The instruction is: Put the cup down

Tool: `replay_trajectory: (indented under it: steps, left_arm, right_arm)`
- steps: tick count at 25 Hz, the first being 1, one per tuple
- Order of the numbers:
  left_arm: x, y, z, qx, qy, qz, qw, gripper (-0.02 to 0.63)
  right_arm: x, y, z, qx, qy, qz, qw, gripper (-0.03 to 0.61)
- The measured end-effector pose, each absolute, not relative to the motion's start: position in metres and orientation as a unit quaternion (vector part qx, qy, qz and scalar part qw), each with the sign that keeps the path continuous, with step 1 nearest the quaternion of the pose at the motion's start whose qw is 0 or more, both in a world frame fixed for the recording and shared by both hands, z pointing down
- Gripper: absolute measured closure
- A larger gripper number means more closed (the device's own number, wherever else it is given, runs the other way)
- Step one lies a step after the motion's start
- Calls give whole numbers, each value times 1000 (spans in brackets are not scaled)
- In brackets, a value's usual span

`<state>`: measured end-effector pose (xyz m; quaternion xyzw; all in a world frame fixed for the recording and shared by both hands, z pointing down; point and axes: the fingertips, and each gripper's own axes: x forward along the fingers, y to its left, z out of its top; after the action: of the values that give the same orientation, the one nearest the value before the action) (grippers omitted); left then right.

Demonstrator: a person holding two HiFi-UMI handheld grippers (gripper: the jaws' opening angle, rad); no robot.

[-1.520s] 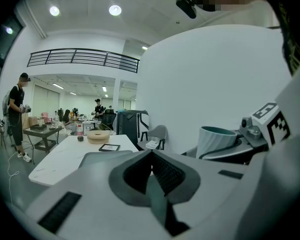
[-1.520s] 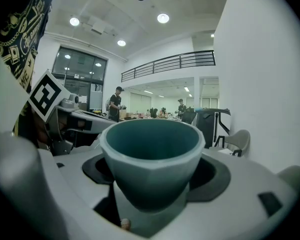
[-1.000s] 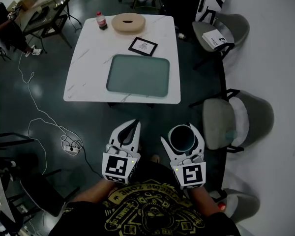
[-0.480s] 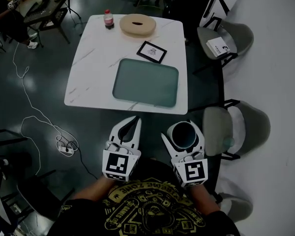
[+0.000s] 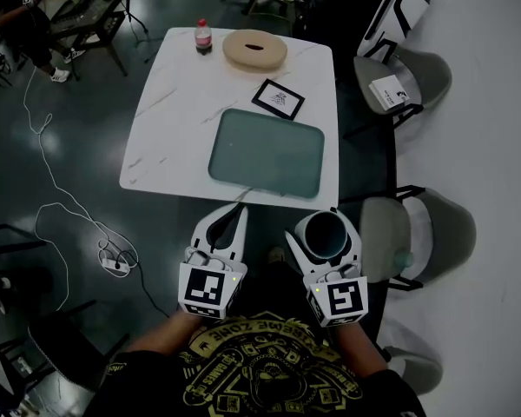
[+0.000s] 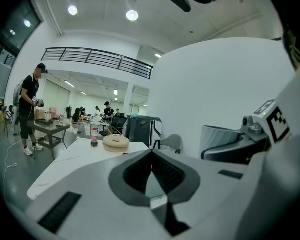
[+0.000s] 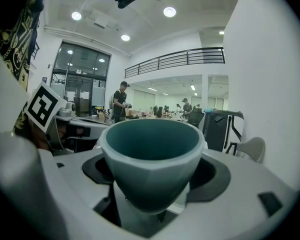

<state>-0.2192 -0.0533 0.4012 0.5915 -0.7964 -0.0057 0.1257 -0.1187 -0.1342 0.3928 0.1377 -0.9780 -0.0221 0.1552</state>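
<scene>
The right tongs (image 5: 323, 230) are clamped on one cup (image 5: 324, 240), a jaw pressed against each side of its lower body. The cup (image 7: 150, 156) stands upright: its long axis runs vertical and its open mouth faces straight up, so the head view looks down into the dark teal inside. The outer wall is paler, and nothing shows inside the cup. The left tongs (image 5: 235, 219) sit just beside it with the two jaws closed together at the tips and nothing between them; the left gripper view shows the same, the pads meeting in a point (image 6: 151, 156).

Both tongs are held in front of the person's black printed shirt (image 5: 260, 372), over the dark floor (image 5: 69, 189), so the cup hangs in the air just short of the near right corner of the one white desk (image 5: 174, 120).

Four things lie on the desk:
- One grey-green tray (image 5: 267, 153), empty, nearest the tongs.
- One small black-framed card (image 5: 278, 99) beyond the tray.
- One beige ring (image 5: 254, 49) at the far edge.
- One bottle (image 5: 203, 36) with a red cap, upright, just left of the ring.

Right of the desk two grey chairs show whole, the nearer chair (image 5: 417, 226) close to the cup and the farther chair (image 5: 408, 75) carrying one white booklet (image 5: 388, 92). One white cable (image 5: 48, 146) trails across the floor at the left.
</scene>
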Motion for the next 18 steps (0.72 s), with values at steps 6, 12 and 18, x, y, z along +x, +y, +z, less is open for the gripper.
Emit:
replay_trajectory:
  steps: [6, 12, 18]
  left_arm:
    - [-234, -47, 406, 568, -811, -11, 136, 603]
    - [-251, -54, 409, 540, -829, -14, 145, 603]
    - [-269, -69, 411, 509, -847, -16, 154, 603]
  right_arm:
    - [-142, -138, 393, 111, -981, -29, 157, 193]
    - [-166, -153, 401, 80, -984, -21, 159, 192]
    - [-194, -169, 409, 22, -989, -22, 145, 193]
